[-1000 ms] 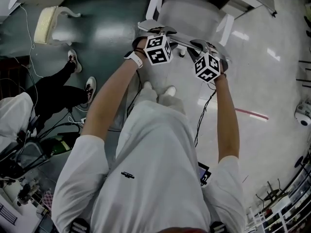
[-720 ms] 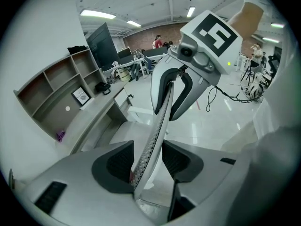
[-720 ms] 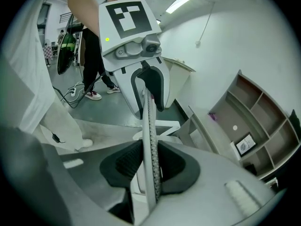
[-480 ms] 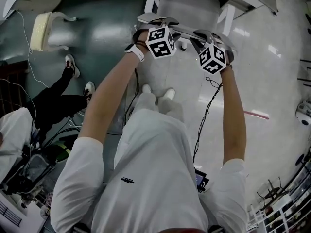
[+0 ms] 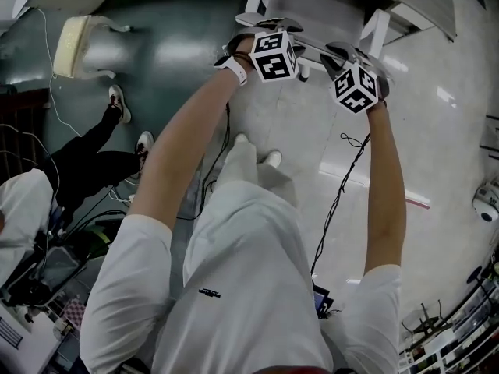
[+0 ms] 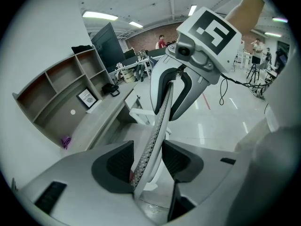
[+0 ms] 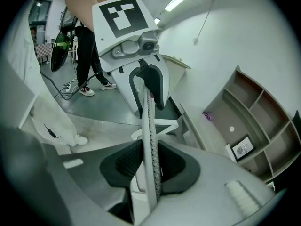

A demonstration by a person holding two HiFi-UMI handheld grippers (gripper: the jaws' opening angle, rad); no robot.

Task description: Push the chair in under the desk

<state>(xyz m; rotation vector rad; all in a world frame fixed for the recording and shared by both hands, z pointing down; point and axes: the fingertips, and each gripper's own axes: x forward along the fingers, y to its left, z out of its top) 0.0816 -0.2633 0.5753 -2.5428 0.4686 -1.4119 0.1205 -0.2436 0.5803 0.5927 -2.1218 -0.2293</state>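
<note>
The white office chair shows in the head view with its seat (image 5: 308,2) partly beneath the white desk (image 5: 425,10) at the top. Its perforated backrest (image 5: 308,47) runs between my two grippers. My left gripper (image 5: 259,23) clamps the backrest's left end and my right gripper (image 5: 348,54) its right end. In the left gripper view the mesh backrest edge (image 6: 157,117) runs up between the dark pads, with my left gripper (image 6: 148,161) shut on it. The right gripper view has the mesh backrest edge (image 7: 149,126) pinched in my right gripper (image 7: 150,166). Beyond it stands the desk (image 7: 207,135).
A second white chair (image 5: 82,41) stands at the upper left, near a seated person's legs (image 5: 86,154) and floor cables (image 5: 339,193). A red floor line (image 5: 405,197) lies at the right. On the desk (image 6: 99,121) stands a shelf unit (image 6: 56,95) against the wall, with a dark monitor (image 6: 110,44) farther along.
Both grippers have travelled up the frame with the chair, toward the desk. More of the seat now lies beneath the desk top. The person has stepped forward behind it.
</note>
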